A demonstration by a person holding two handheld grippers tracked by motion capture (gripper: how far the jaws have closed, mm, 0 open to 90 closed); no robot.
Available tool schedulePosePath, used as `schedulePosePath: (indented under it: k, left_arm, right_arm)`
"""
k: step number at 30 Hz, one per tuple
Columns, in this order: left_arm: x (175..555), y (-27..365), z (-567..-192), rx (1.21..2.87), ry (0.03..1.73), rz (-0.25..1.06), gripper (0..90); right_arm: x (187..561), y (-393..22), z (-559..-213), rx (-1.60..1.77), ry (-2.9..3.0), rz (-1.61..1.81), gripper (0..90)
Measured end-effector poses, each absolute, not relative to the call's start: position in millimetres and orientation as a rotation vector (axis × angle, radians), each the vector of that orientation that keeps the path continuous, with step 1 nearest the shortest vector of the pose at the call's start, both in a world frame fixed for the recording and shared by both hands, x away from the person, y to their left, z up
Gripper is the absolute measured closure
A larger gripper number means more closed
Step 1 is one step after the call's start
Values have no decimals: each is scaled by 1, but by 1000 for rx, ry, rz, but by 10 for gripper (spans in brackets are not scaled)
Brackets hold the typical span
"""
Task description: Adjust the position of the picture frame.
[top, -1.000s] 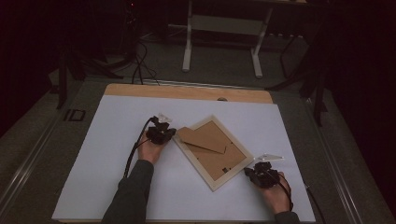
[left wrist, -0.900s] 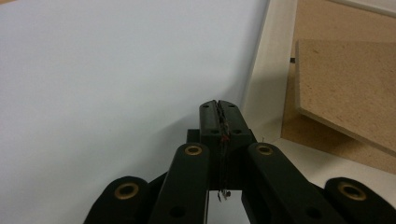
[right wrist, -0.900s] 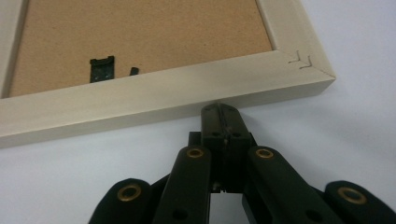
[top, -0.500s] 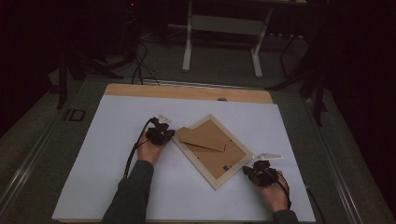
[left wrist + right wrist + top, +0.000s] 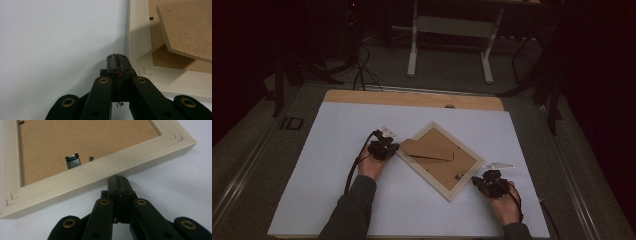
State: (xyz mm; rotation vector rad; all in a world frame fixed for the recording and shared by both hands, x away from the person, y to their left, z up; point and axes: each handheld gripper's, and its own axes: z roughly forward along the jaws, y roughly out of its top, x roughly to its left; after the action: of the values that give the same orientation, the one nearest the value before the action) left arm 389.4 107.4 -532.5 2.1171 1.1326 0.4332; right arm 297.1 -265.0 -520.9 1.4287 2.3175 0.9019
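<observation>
A pale wooden picture frame (image 5: 462,187) lies face down and turned cornerwise on the white table cover (image 5: 322,150). Its brown backing board (image 5: 444,167) faces up, with a cardboard stand leg (image 5: 427,149) folded across it. My left gripper (image 5: 395,148) is shut and empty, its tip at the frame's left corner (image 5: 140,37), beside the stand leg (image 5: 187,27). My right gripper (image 5: 477,180) is also shut and empty. Its tip (image 5: 117,178) rests against the outer edge of the frame's lower right rail (image 5: 100,177), just below a small metal hanger clip (image 5: 73,161).
A bare wooden strip (image 5: 412,98) runs along the table's far edge. Beyond it, on the dark floor, stand the white legs of another table (image 5: 413,45) and loose cables (image 5: 360,65). White cover extends on every side of the frame.
</observation>
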Motion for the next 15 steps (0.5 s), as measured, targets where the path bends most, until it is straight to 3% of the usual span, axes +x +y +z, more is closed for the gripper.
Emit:
schedulePosePath:
  k: [15]
  left_arm:
    - [362,101,-531,2133,1164,489,900]
  right_arm:
    - [311,-268,-521,1497,2279,882,899]
